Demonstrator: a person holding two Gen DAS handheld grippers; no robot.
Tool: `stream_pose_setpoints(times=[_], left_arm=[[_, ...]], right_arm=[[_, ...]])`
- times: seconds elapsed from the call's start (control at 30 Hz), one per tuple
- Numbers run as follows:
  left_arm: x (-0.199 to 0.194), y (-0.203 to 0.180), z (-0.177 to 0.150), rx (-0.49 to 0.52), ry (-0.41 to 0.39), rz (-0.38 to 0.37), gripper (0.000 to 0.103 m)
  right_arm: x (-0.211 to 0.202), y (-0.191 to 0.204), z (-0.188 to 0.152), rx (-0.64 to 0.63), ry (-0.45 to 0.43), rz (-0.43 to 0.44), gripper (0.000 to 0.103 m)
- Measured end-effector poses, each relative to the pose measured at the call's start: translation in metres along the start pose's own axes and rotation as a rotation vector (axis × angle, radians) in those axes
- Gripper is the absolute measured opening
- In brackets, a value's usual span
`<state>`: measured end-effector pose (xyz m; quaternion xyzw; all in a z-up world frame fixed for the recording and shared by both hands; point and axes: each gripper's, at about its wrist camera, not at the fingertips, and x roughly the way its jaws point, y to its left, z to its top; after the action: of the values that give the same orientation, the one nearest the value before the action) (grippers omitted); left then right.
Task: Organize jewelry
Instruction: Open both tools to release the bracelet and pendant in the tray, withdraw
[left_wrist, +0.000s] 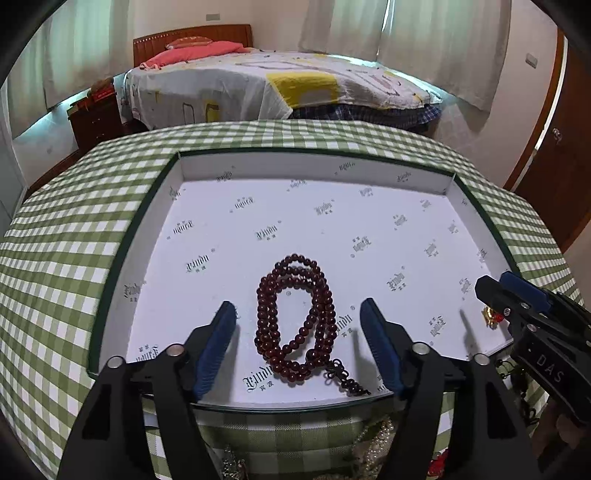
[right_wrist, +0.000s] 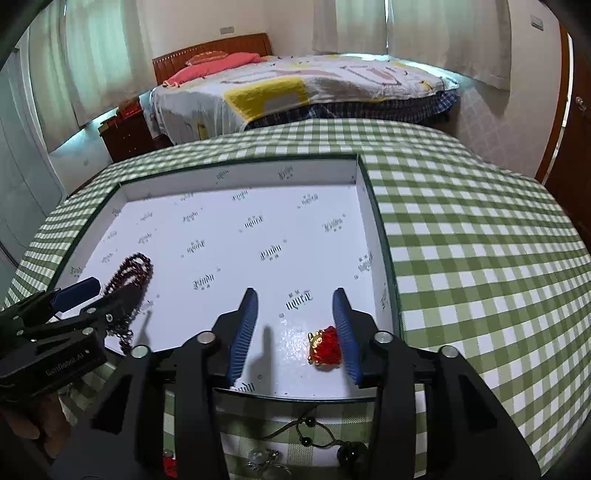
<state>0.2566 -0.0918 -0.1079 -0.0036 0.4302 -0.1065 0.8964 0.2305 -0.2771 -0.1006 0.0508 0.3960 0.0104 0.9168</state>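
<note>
A coiled string of dark red beads lies on the floor of a shallow white box with a dark green rim. My left gripper is open, one blue finger on each side of the beads, not touching them. In the right wrist view a small red and gold charm lies on the box floor near the front rim. My right gripper is open around it; the charm sits close by the right finger. The beads and left gripper show at the left.
The box rests on a table with a green and white checked cloth. More jewelry lies on the cloth in front of the box: a black cord necklace, pale and gold pieces. A bed stands beyond the table.
</note>
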Motion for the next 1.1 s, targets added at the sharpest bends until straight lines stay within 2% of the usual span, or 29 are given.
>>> stream_pose_setpoints(times=[0.13,0.47,0.63,0.97,1.1], left_arm=[[-0.008,0.0,0.002,0.007,-0.028,-0.002,0.074],[-0.042,0.004,-0.009,0.019,-0.095,0.006,0.074],[-0.073,0.01,-0.03,0.014,-0.126,0.016,0.074],[-0.106,0.026,-0.087,-0.017,-0.096,0.044,0.074],[-0.113,0.032,-0.106,-0.035,-0.078,0.065,0.074]], right_arm=[[-0.014,0.002,0.001,0.002,-0.023,0.008,0.046],[-0.052,0.008,-0.014,0.008,-0.053,0.016,0.047],[-0.076,0.015,-0.037,0.0,-0.054,0.024,0.048],[-0.108,0.028,-0.099,-0.019,-0.001,0.048,0.048],[-0.112,0.035,-0.121,-0.023,0.024,0.069,0.054]])
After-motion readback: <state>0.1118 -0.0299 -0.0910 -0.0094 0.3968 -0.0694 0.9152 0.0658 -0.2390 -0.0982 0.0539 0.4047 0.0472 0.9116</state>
